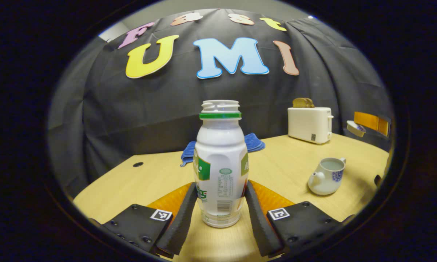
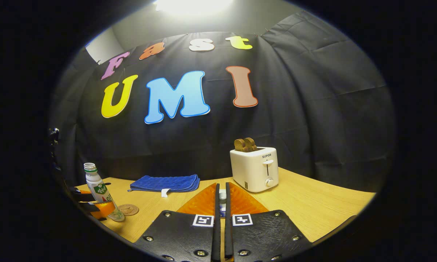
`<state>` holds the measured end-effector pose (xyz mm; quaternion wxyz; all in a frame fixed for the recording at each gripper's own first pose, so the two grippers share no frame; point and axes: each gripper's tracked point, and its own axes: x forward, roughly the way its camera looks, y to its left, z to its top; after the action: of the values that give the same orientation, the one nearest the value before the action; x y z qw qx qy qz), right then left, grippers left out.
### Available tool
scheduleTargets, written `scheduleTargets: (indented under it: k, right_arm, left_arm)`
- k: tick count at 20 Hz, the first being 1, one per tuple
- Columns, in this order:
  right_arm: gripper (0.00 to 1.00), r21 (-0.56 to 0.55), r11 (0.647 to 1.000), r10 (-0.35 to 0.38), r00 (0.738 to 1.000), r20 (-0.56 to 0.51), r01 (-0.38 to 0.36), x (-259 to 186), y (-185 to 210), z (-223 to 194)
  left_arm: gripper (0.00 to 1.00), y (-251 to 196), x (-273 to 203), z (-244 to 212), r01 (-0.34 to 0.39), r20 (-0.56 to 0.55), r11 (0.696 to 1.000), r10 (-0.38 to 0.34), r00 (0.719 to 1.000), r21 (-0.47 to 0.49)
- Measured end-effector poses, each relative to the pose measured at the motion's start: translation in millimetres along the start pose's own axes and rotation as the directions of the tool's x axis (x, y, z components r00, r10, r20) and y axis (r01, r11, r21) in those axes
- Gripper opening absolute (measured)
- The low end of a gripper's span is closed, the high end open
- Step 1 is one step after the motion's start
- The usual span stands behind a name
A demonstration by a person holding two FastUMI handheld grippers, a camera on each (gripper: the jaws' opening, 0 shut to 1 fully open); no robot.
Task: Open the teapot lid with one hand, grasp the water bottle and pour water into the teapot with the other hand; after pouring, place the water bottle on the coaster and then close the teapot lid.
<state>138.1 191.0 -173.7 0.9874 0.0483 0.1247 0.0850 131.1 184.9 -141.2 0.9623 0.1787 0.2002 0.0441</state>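
A white water bottle (image 1: 220, 163) with a green neck ring and no cap stands upright between the fingers of my left gripper (image 1: 221, 186), which is shut on its lower body. In the right gripper view the bottle (image 2: 99, 192) has its foot just left of a round brown coaster (image 2: 128, 209). The white teapot (image 1: 327, 176) with a blue pattern sits lidless on the table to the right. My right gripper (image 2: 222, 187) is shut on the teapot lid (image 2: 222, 198), only a small white piece of it showing. In the left gripper view the lid (image 1: 356, 128) hangs high above the teapot.
A white toaster (image 2: 254, 169) with toast in its slots stands at the back of the wooden table (image 1: 287, 160). A folded blue cloth (image 2: 165, 182) lies behind the bottle by the wall. A small dark hole (image 1: 138, 164) marks the tabletop at the left.
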Motion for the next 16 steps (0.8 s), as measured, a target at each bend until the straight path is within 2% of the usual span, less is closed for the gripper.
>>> scheduleTargets:
  k: [3, 6, 8, 9, 10, 11, 14, 16]
  right_arm:
    - [0.04, 0.034, 0.999, -0.01, 1.0, -0.012, 0.011, 1.0, -5.9, -0.4]
    - [0.04, 0.063, 0.997, -0.036, 0.999, -0.018, 0.037, 3.0, -17.0, 0.0]
    - [0.04, 0.079, 0.995, -0.055, 0.998, -0.02, 0.057, 2.4, -25.0, 0.4]
    - [0.04, 0.085, 0.994, -0.067, 0.998, -0.019, 0.068, 2.9, -29.4, 1.3]
    - [0.05, 0.091, 0.993, -0.078, 0.997, -0.018, 0.08, 3.1, -34.2, 2.8]
    - [0.05, 0.097, 0.991, -0.09, 0.996, -0.017, 0.091, 2.9, -37.6, 3.2]
    - [0.04, 0.123, 0.985, -0.117, 0.993, -0.021, 0.118, 3.3, -49.1, 4.7]
    - [0.04, 0.14, 0.981, -0.133, 0.991, -0.028, 0.136, 3.3, -55.6, 2.5]
  left_arm:
    - [0.84, 2.3, -2.3, 4.1, -0.044, -0.009, 0.99, 0.045, 0.999, 0.135]
    - [0.84, -2.8, -1.5, 18.5, -0.082, 0.011, 0.956, 0.082, 0.997, 0.28]
    - [0.84, -4.7, -0.2, 24.7, -0.105, 0.024, 0.918, 0.104, 0.994, 0.383]
    - [0.81, -6.4, 0.4, 27.6, -0.112, 0.031, 0.898, 0.11, 0.994, 0.426]
    - [0.81, -9.1, 0.4, 30.2, -0.116, 0.035, 0.88, 0.112, 0.993, 0.461]
    - [0.85, -11.7, 0.7, 32.5, -0.116, 0.039, 0.862, 0.111, 0.993, 0.493]
    - [0.85, -17.3, 0.7, 38.7, -0.129, 0.055, 0.804, 0.12, 0.991, 0.58]
    - [0.85, -21.6, 1.7, 44.5, -0.145, 0.074, 0.754, 0.127, 0.989, 0.64]
